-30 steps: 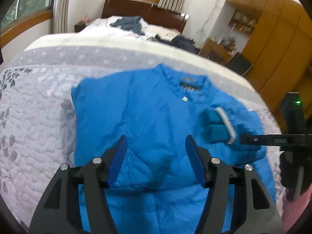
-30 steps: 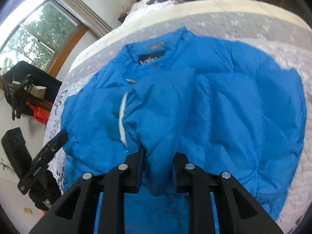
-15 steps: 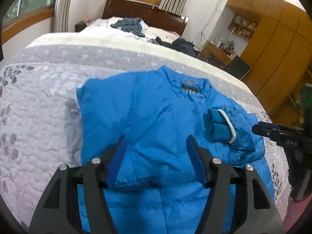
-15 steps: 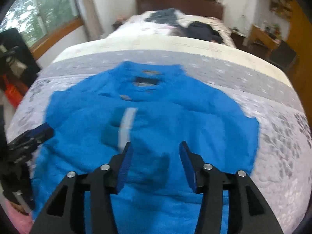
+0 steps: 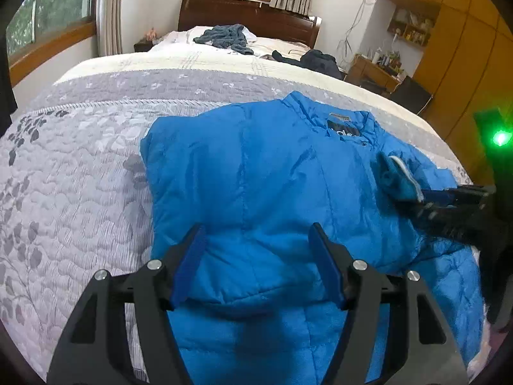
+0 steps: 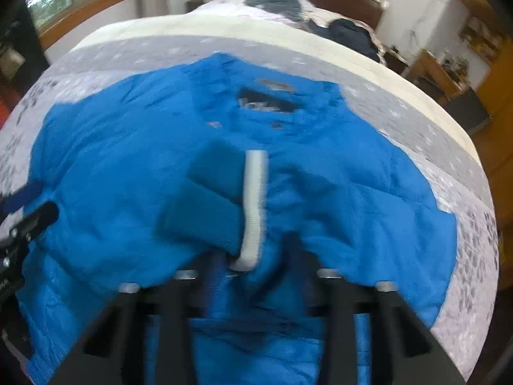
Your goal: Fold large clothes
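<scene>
Your blue jacket lies spread on the bed, collar toward the far edge, one cuff folded across its chest. Your left hand-held gripper hangs wide over the near hem, empty. Your right hand-held gripper looks parted around the sleeve, too blurred to tell. It's puffy, soft, slippery: pinch a hem

- A blue padded jacket lies spread on a bed with a grey patterned quilt.
- One sleeve is folded across its chest; the teal cuff with a white ribbed band is nearest the camera.
- The right gripper sits low at the cuff, its jaws spread; the picture is blurred.
- The left gripper shows at the left edge.
</scene>
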Demonstrator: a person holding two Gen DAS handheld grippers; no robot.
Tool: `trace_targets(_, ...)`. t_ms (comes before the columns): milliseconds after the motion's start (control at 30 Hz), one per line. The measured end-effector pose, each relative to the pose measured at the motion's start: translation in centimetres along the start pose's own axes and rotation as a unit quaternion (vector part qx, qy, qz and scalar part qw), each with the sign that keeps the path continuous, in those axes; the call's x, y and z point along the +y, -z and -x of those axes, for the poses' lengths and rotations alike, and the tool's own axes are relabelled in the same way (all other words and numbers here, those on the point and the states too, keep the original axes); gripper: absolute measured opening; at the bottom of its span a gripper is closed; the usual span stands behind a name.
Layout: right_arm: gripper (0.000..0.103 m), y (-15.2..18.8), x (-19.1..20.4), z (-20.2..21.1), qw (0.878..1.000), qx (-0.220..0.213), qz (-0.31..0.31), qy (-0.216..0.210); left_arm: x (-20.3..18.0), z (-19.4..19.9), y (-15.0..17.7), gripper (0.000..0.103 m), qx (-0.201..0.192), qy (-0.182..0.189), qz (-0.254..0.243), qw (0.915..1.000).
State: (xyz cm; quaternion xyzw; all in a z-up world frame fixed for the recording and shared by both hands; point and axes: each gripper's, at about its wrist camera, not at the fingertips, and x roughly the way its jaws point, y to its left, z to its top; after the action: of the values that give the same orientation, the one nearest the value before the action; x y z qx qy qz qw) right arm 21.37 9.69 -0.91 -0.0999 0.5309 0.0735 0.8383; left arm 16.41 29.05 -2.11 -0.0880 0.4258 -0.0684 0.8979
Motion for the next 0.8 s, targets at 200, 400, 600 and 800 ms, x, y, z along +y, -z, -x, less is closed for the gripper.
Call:
trace_targets(200, 0.023, 1.4, -5.7, 3.9, 0.994, -0.033, -0.062, -0.083, 0.1, 0.0, 0.3, 0.066, -0.002, 0.002, 0.001, 1.0)
trace_targets(400, 0.022, 3.2, -12.6, 6.3, 0.986, -0.056, -0.126, -0.097, 0.1, 0.0, 0.3, 0.066, -0.004, 0.005, 0.008, 1.0)
trace_targets(600, 0.024, 6.0, -18.8, 4.5, 0.978, -0.023, -0.193, -0.08, 0.5, 0.1, 0.3, 0.066, -0.003, 0.008, 0.014, 0.9999)
trace_targets(800, 0.025, 8.1, -21.7, 6.2, 0.969, -0.06, -0.22, -0.094, 0.5, 3.3, -1.0, 0.066, -0.021, 0.023, 0.041, 0.9987)
